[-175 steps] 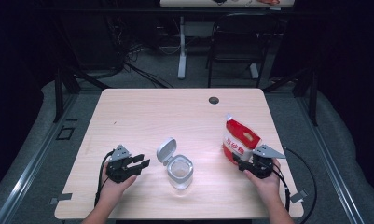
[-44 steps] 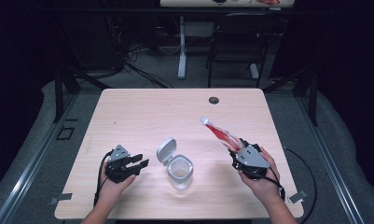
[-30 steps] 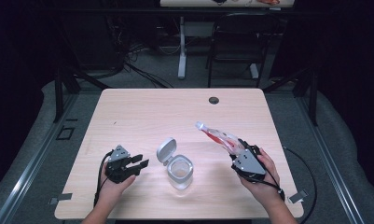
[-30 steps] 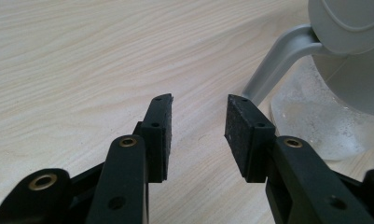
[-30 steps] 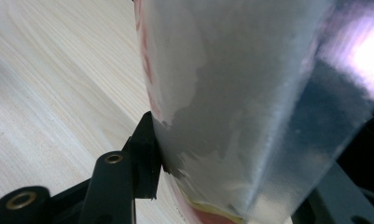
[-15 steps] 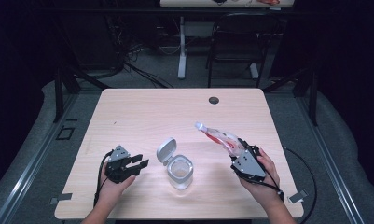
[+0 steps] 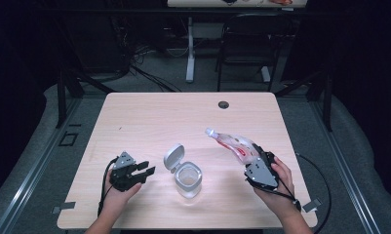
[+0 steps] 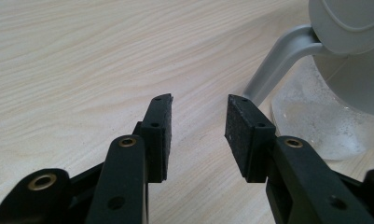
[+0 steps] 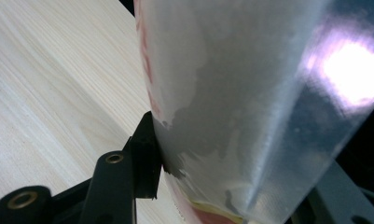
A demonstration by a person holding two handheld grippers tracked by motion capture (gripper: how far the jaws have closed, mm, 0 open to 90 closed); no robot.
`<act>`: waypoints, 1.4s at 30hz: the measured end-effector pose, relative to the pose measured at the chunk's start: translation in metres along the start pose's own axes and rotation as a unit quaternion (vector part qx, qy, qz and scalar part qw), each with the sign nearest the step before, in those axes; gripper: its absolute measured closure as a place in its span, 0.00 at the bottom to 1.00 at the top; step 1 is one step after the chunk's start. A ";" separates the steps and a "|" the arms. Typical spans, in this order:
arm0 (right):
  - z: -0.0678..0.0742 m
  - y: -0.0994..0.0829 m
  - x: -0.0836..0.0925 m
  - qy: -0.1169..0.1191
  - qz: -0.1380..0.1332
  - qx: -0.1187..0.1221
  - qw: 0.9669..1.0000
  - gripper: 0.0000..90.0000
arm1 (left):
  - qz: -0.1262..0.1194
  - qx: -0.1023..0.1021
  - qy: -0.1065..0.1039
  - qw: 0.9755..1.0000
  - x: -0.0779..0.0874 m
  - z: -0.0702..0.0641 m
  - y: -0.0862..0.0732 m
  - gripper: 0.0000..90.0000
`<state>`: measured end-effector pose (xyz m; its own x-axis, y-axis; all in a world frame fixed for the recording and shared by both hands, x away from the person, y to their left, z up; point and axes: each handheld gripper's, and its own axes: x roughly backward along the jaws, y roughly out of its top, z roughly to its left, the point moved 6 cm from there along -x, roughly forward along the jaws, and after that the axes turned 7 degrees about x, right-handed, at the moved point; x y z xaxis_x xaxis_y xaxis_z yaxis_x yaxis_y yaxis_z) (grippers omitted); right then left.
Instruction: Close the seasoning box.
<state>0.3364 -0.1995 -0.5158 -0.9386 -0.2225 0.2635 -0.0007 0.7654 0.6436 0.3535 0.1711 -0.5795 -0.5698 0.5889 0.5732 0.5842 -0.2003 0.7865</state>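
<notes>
Right gripper (image 7: 254,158) pinching tilted pouch (image 7: 234,146), left gripper (image 8: 196,126) spread beside open container (image 7: 188,178)

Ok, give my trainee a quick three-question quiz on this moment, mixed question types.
1. True or false: the container's lid is flipped open.
2. What does the right gripper hold? A) a spoon B) a red-and-white pouch C) a lid
3. Is anything between the left gripper's fingers?

Key: 1. True. 2. B; it is tilted, with its top toward the clear container. 3. No, they stand open over the table.
</notes>
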 end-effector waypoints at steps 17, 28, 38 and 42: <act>0.006 0.004 0.000 -0.012 -0.008 0.029 0.999 0.56 | 0.001 -0.001 0.001 1.000 0.000 0.000 0.000 0.68; 0.005 0.005 0.000 -0.034 -0.006 0.059 0.998 0.56 | 0.000 -0.001 0.001 1.000 0.001 0.000 0.000 0.68; 0.013 0.007 0.000 -0.047 -0.004 0.121 0.992 0.56 | 0.000 -0.001 0.002 1.000 0.001 0.001 0.000 0.68; 0.016 0.006 -0.001 -0.049 -0.008 0.134 0.990 0.56 | 0.000 -0.002 0.002 1.000 0.001 0.000 0.000 0.68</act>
<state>0.3314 -0.1847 -0.5237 -0.9669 -0.1859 0.1746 -0.0952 0.8982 0.4291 0.3533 0.1720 -0.5791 -0.5730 0.5854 0.5736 0.5813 -0.2031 0.7879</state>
